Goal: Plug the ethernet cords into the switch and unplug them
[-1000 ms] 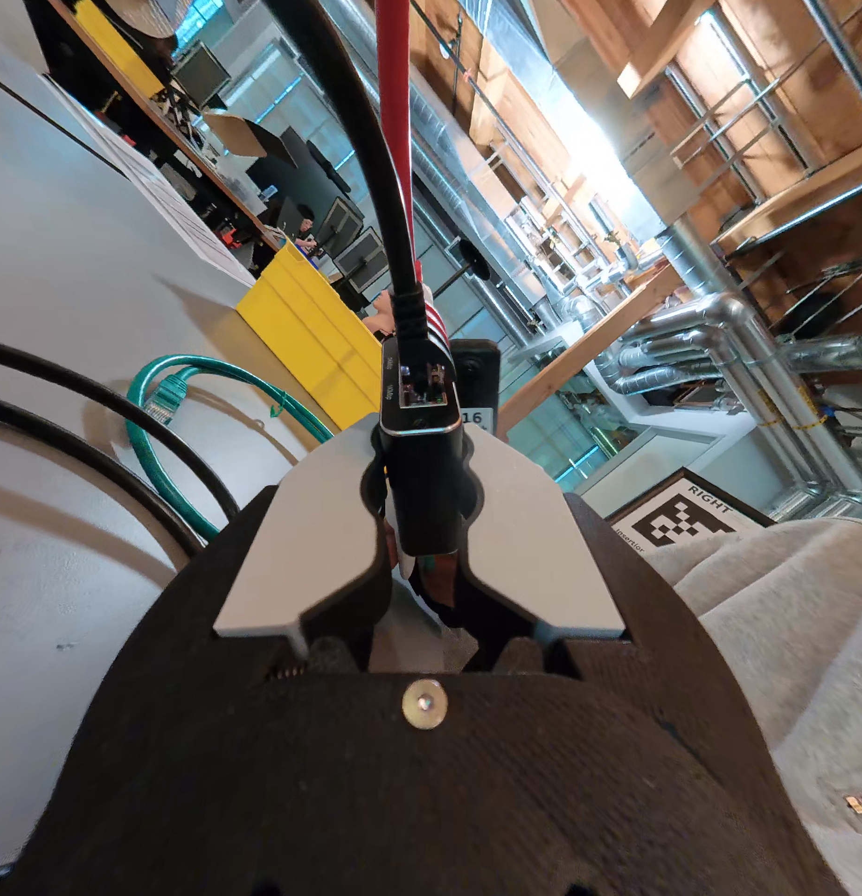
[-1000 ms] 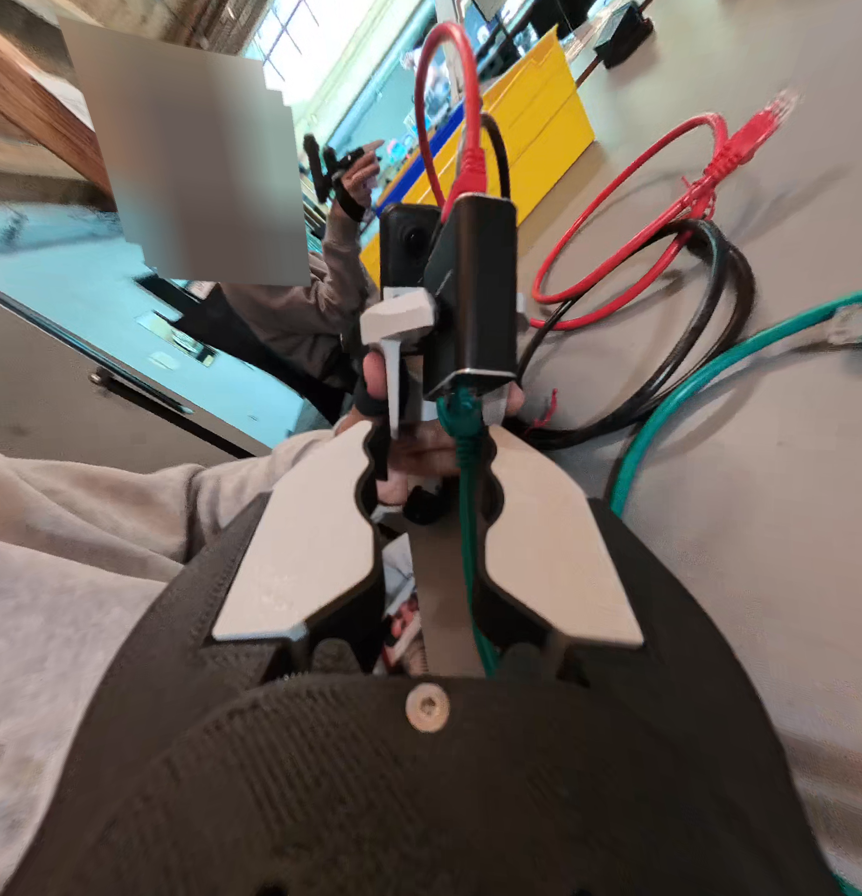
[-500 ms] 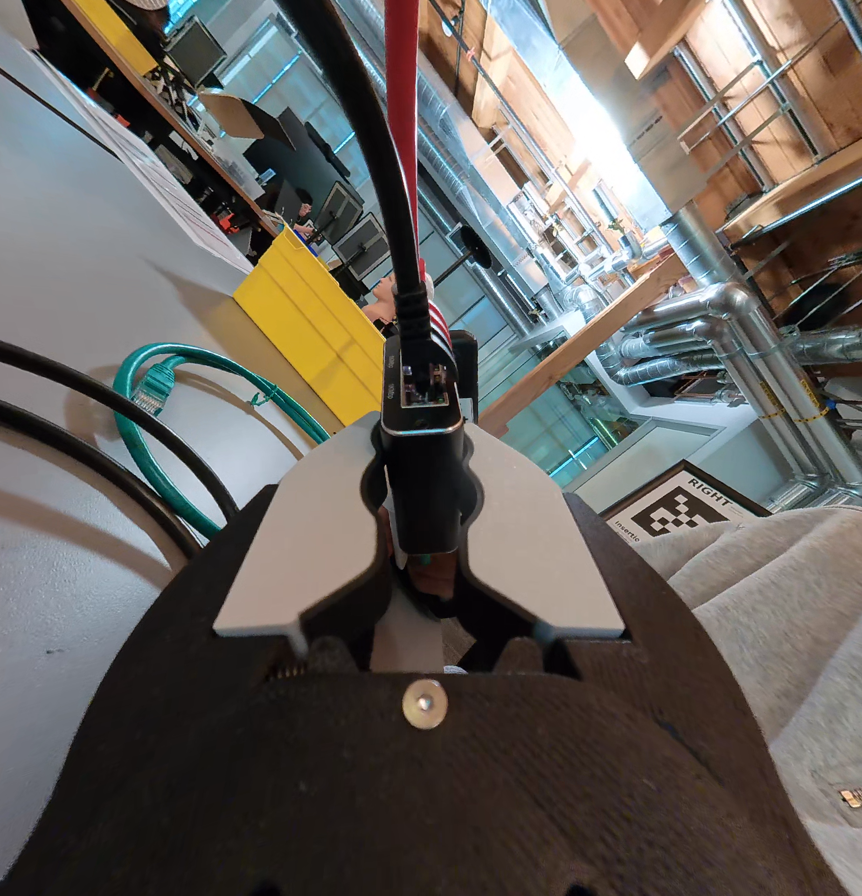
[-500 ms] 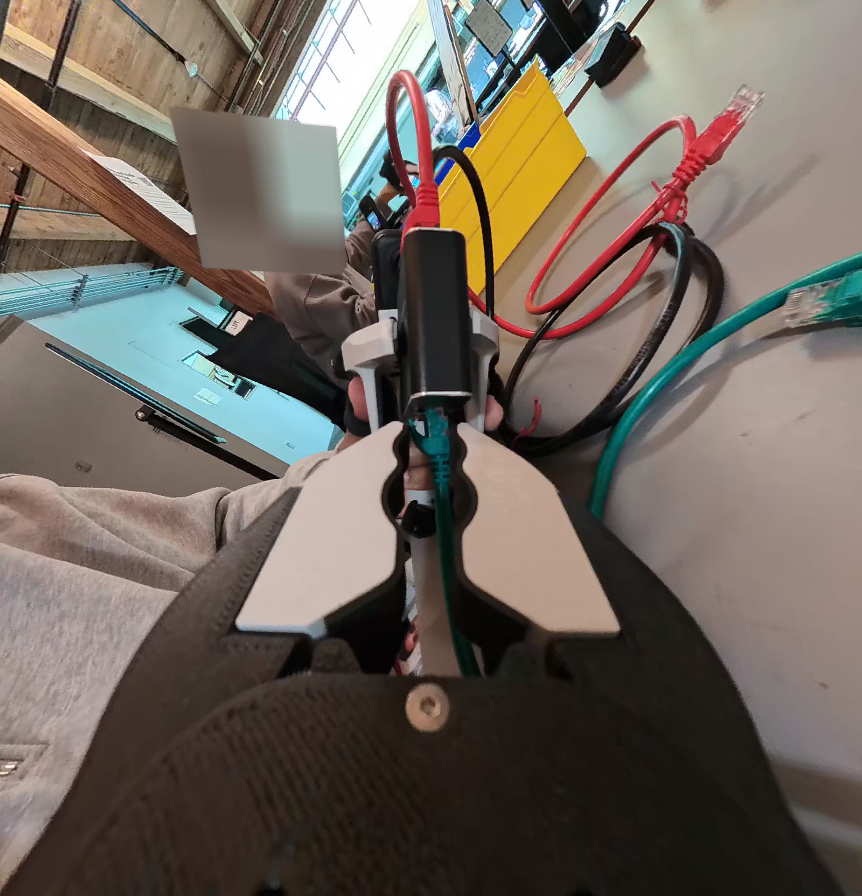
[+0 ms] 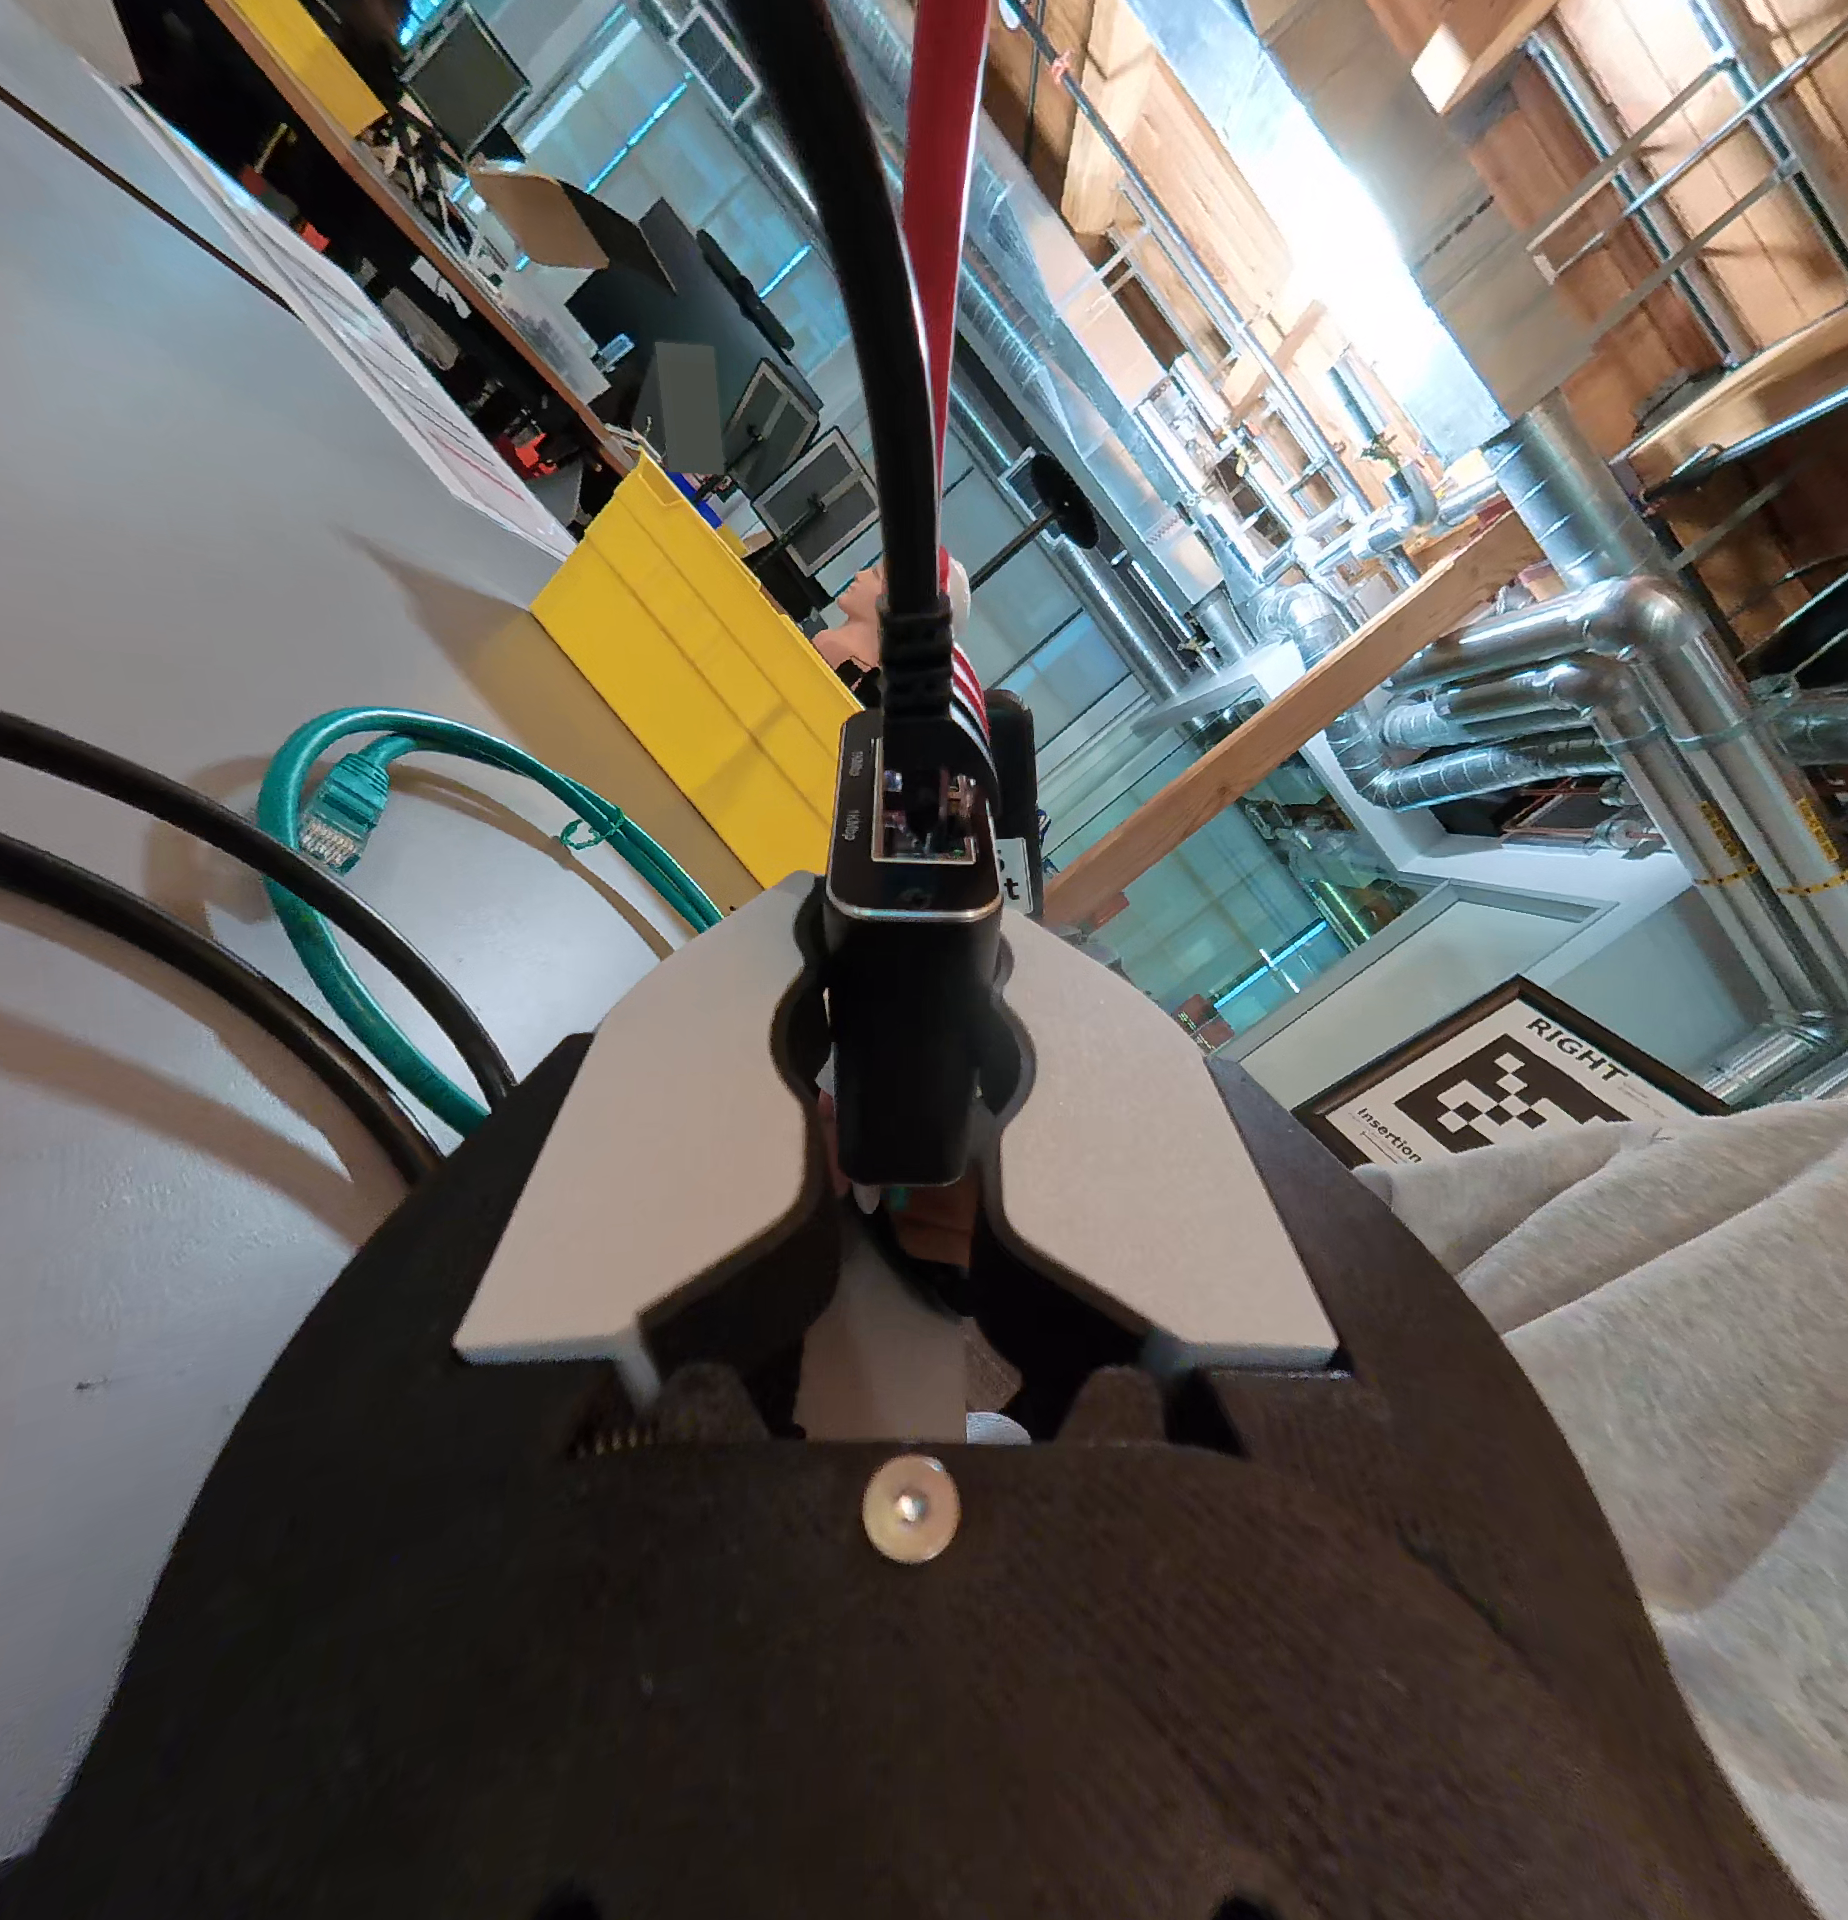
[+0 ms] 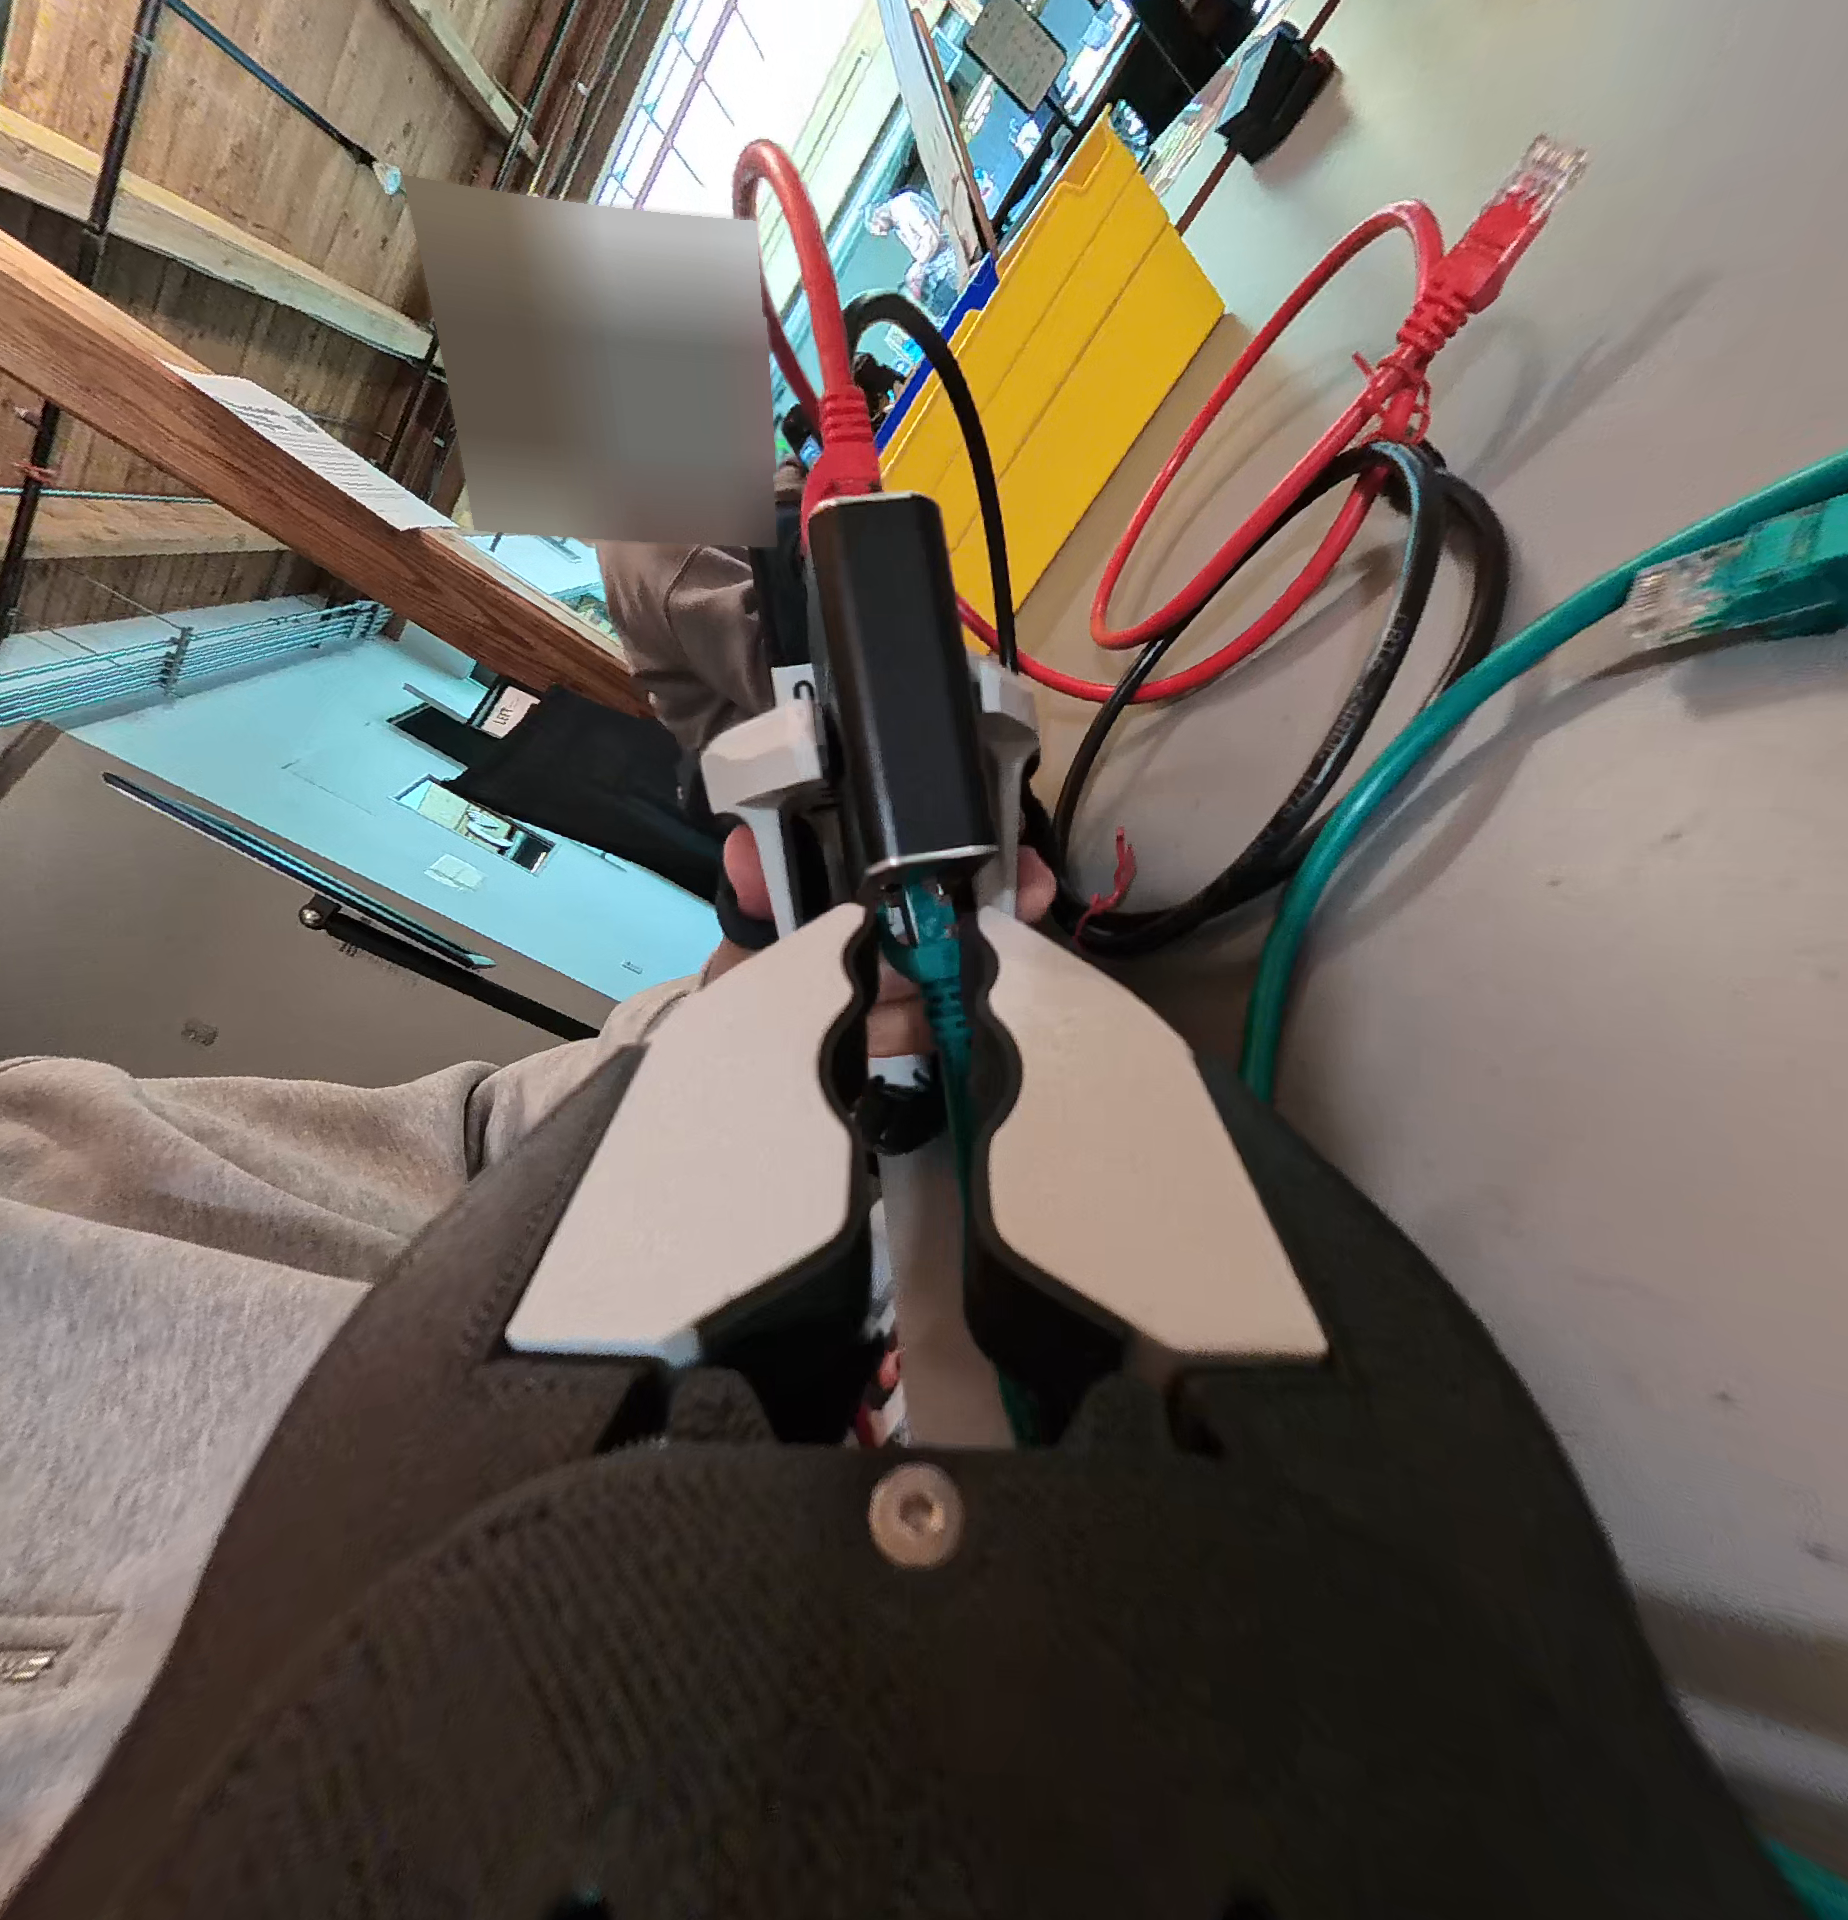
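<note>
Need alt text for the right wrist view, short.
The right gripper closes on a green ethernet cord at the near end of a black switch held by the left gripper. A red cord enters the switch's far end; more cords lie on the grey table.

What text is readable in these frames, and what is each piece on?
I do not transcribe writing; these things bear it:
Framed marker card: large print.
Switch: tiny print on its side.
Paper sheet on the beam: too small.
Black cable: blurred print.
</note>
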The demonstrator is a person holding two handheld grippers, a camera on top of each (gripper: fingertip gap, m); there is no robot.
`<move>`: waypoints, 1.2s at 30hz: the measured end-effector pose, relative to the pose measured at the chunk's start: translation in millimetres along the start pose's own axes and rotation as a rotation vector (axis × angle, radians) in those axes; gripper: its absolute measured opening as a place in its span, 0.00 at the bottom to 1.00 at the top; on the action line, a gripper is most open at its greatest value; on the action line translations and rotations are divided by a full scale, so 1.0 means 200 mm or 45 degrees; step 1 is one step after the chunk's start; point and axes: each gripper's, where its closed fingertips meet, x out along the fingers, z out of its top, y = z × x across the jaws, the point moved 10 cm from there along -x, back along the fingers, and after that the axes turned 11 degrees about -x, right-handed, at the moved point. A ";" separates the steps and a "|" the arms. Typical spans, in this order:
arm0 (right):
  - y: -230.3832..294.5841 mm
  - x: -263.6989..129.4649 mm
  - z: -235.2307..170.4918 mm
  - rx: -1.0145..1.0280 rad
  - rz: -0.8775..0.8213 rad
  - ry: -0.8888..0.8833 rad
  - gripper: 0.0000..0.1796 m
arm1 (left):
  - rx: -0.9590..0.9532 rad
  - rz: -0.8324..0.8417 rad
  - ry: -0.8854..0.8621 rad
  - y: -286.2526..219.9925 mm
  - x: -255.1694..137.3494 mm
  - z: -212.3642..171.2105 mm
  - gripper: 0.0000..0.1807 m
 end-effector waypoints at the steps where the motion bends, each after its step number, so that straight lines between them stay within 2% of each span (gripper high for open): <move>1: 0.00 0.00 0.00 0.001 -0.011 0.000 0.08 | -0.006 0.001 0.004 0.00 0.00 0.00 0.14; 10: 0.00 0.00 -0.01 0.028 -0.114 -0.001 0.07 | -0.048 0.059 0.012 0.02 0.01 0.00 0.16; 23: 0.04 0.01 0.02 -0.050 -0.094 0.062 0.07 | -0.032 0.005 -0.016 0.00 -0.01 0.01 0.14; 26: 0.01 -0.03 -0.04 -0.058 -0.218 0.203 0.06 | -0.105 -0.068 -0.298 -0.01 -0.16 0.18 0.14; 28: 0.01 -0.12 0.03 0.013 -0.187 -0.004 0.07 | 0.072 0.074 -0.191 -0.05 -0.20 0.21 0.14; 30: 0.01 -0.21 0.11 -0.045 -0.206 -0.112 0.07 | 0.054 0.012 -0.193 -0.08 -0.17 0.18 0.14; 34: -0.02 -0.27 0.15 -0.091 -0.234 -0.126 0.07 | 0.134 0.100 -0.045 -0.06 -0.12 0.17 0.15; 36: -0.02 -0.24 0.15 -0.151 -0.270 -0.044 0.08 | 0.183 0.176 -0.003 -0.02 -0.13 0.15 0.14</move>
